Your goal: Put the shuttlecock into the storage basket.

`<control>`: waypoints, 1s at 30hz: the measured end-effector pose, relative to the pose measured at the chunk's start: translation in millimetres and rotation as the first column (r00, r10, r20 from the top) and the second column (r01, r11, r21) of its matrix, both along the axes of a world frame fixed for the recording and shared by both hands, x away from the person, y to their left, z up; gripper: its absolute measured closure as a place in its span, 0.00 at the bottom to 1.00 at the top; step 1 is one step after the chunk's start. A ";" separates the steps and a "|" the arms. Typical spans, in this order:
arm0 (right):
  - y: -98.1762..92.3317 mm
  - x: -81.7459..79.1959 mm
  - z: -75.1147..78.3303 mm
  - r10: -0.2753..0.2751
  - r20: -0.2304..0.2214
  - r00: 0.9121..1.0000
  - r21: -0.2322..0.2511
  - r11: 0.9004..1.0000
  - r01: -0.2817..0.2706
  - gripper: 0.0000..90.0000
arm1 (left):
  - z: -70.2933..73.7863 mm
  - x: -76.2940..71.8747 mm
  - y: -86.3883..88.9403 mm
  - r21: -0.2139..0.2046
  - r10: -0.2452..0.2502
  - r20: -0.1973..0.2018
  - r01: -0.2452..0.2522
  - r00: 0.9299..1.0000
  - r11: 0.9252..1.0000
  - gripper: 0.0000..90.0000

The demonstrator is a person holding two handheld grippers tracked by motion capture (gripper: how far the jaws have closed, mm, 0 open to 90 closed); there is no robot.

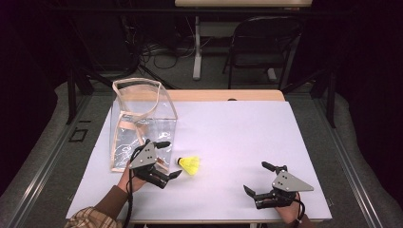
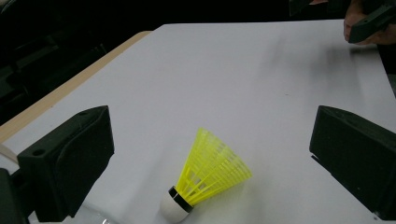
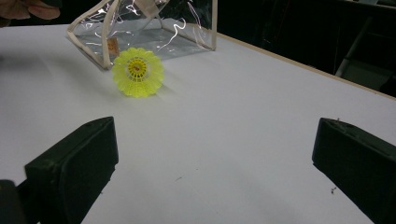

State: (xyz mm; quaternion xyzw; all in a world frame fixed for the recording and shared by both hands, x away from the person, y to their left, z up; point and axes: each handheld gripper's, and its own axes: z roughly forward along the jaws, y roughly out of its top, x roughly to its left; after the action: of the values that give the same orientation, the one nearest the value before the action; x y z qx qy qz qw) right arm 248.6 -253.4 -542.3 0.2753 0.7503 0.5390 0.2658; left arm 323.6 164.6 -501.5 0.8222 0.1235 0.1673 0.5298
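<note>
A yellow shuttlecock (image 1: 190, 164) with a white cork lies on its side on the white table (image 1: 228, 133), just right of a clear plastic bag (image 1: 140, 121) with beige trim. My left gripper (image 1: 168, 160) is open, its jaws spread wide on either side of the shuttlecock's cork end without touching it. In the left gripper view the shuttlecock (image 2: 205, 179) lies between the two jaws, cork nearest. My right gripper (image 1: 257, 178) is open and empty near the front right of the table. In the right gripper view the shuttlecock (image 3: 138, 72) shows its open skirt, with the bag (image 3: 149, 28) behind it.
The bag stands upright at the table's left with its mouth open. A wooden strip (image 1: 228, 95) edges the table's far side. Beyond it stand a folding chair (image 1: 259, 47) and a table leg with cables on the floor.
</note>
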 end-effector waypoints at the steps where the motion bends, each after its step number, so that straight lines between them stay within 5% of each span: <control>1: 0.0 0.0 0.0 0.000 0.000 1.000 0.000 1.000 0.000 0.00 | 0.5 0.7 -1.2 0.003 -0.005 -0.002 0.005 1.000 1.000 0.00; 14: 0.1 0.3 -0.3 -0.001 -0.006 1.000 -0.003 1.000 0.001 0.00 | -1.0 3.4 -15.3 0.029 -0.013 -0.014 0.013 1.000 0.999 0.00; 30: 0.2 0.2 -0.7 0.001 -0.015 1.000 -0.003 1.000 -0.001 0.00 | -4.1 -6.2 -36.5 0.031 0.071 -0.060 -0.069 0.996 0.997 0.00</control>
State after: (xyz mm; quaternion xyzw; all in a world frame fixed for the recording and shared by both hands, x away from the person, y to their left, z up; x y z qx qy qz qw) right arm 248.7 -253.2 -542.9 0.2786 0.7532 0.5359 0.2606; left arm 317.4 128.0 -505.7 0.8297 0.1658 0.1623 0.5078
